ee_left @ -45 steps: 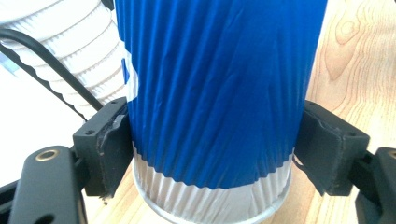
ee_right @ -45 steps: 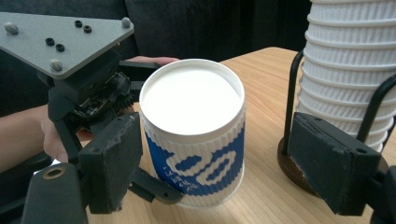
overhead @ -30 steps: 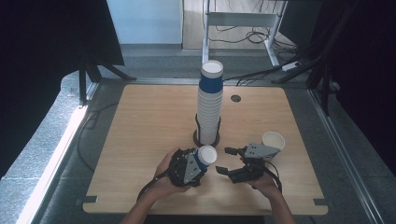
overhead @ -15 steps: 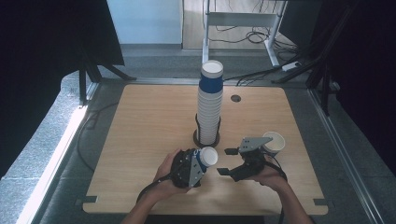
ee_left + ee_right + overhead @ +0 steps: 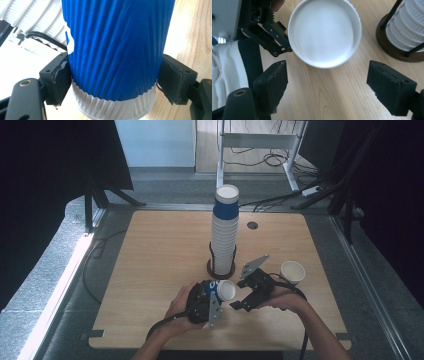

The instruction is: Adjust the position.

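Note:
A blue ribbed paper cup (image 5: 218, 290) lies on its side in my left gripper (image 5: 214, 296), low over the table's front. Its white mouth (image 5: 324, 32) points right. In the left gripper view both jaws press the blue cup (image 5: 115, 50) near its grey base, so the left gripper (image 5: 113, 83) is shut on it. My right gripper (image 5: 242, 301) sits just right of the cup's mouth, open, jaws wide apart. In the right gripper view the right gripper (image 5: 329, 85) faces the mouth with bare wood between its pads.
A tall stack of white ribbed cups topped by a blue one (image 5: 223, 230) stands in a dark ring holder (image 5: 221, 269) at the table's middle. A single white cup (image 5: 292, 271) stands upright at the right. A cable hole (image 5: 252, 225) lies behind.
My right gripper has moved left, away from the single white cup, and now faces the mouth of the blue cup. The left gripper has barely shifted.

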